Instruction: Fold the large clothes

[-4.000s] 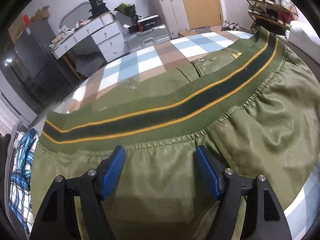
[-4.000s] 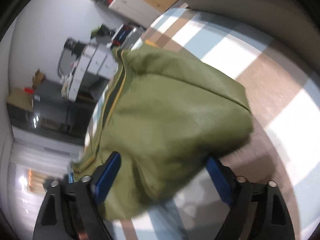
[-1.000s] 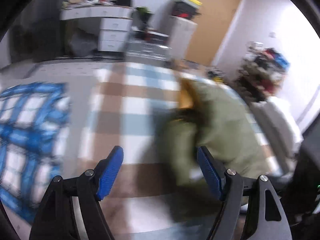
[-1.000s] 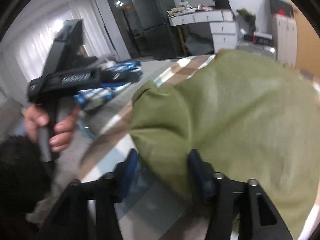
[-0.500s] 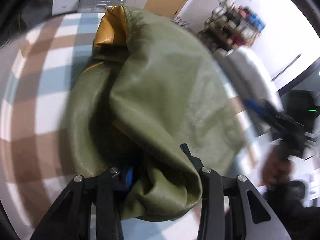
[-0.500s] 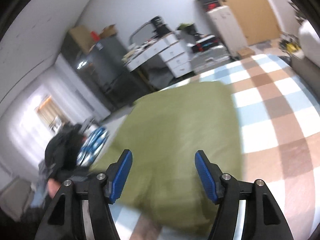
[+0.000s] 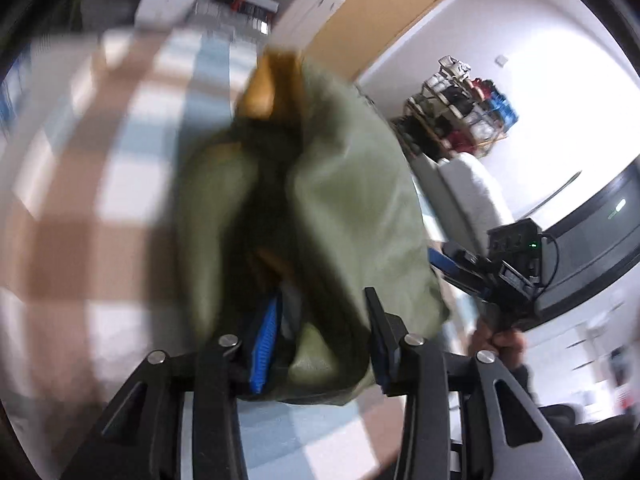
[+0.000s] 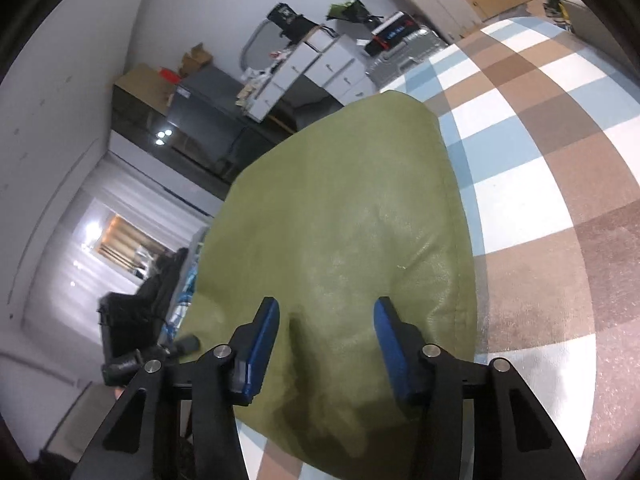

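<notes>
An olive green jacket (image 7: 352,200) lies folded into a bundle on a checked bedspread (image 7: 80,240), with its mustard lining (image 7: 268,88) showing at the far end. My left gripper (image 7: 322,300) has the near fold bunched between its fingers. Its jaws are opening, and the blue pad (image 7: 264,344) stands free of the cloth. In the right wrist view the jacket (image 8: 340,220) is a smooth flat panel. My right gripper (image 8: 327,304) hovers over its near edge with jaws closing, the pads apart and not pinching cloth. The right gripper (image 7: 452,264) also shows beyond the bundle.
The checked bedspread (image 8: 540,160) stretches right of the jacket. A blue plaid garment (image 8: 184,300) lies past its left edge. White drawers (image 8: 320,64), a silver suitcase (image 8: 404,60) and a dark cabinet (image 8: 208,120) stand behind. A shoe rack (image 7: 460,96) and white cushion (image 7: 468,192) stand beside the bed.
My left jaws have widened around the bunched fold they were squeezing. My right gripper has come closer over the jacket's near edge, rolled, and its fingers have narrowed.
</notes>
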`<state>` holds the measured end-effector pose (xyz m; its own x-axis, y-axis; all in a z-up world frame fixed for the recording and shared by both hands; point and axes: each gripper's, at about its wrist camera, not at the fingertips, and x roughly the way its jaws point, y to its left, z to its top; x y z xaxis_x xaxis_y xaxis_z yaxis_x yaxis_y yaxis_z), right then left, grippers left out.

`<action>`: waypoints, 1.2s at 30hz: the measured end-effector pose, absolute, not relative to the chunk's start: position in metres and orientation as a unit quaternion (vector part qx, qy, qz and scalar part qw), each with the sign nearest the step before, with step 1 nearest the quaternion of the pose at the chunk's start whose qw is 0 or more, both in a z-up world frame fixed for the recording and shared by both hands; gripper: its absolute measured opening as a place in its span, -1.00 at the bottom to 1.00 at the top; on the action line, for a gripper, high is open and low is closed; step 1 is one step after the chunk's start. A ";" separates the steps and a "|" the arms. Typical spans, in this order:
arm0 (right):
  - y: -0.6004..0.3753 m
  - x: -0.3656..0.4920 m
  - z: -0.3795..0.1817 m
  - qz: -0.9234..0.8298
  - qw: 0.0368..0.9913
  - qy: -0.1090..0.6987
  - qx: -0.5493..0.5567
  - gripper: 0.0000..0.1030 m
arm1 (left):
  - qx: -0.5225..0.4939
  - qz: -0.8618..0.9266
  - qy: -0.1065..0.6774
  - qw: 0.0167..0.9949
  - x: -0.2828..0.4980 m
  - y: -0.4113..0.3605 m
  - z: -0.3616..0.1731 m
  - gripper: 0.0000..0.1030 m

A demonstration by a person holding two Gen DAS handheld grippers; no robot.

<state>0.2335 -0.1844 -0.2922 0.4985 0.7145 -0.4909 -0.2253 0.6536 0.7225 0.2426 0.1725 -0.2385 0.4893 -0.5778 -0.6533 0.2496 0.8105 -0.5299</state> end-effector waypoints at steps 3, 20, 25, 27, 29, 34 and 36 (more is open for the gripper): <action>-0.195 0.233 -0.302 0.300 0.801 0.391 0.339 -0.12 | -0.190 -0.181 0.424 0.867 0.256 0.183 -0.232 0.77; -0.201 0.219 -0.302 0.309 0.813 0.350 0.349 -0.14 | -0.187 -0.327 0.483 0.790 0.329 0.103 -0.252 0.75; -0.203 0.219 -0.305 0.316 0.805 0.350 0.359 -0.14 | -0.304 -0.324 0.479 0.757 0.334 0.156 -0.283 0.74; -0.203 0.218 -0.305 0.316 0.804 0.350 0.362 -0.14 | -0.329 -0.283 0.496 0.752 0.326 0.183 -0.294 0.74; -0.203 0.217 -0.305 0.316 0.805 0.350 0.360 -0.14 | -0.352 -0.280 0.481 0.752 0.311 0.201 -0.286 0.74; -0.204 0.217 -0.305 0.315 0.805 0.348 0.363 -0.15 | -0.286 -0.308 0.378 0.825 0.268 0.188 -0.197 0.75; -0.203 0.216 -0.305 0.313 0.807 0.348 0.358 -0.15 | -0.237 -0.334 0.366 0.836 0.262 0.160 -0.176 0.76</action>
<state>0.2161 -0.2030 -0.3045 0.5609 0.7559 -0.3378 -0.2566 0.5466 0.7971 0.2618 0.1600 -0.1762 0.5086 -0.7312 -0.4545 0.3845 0.6652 -0.6400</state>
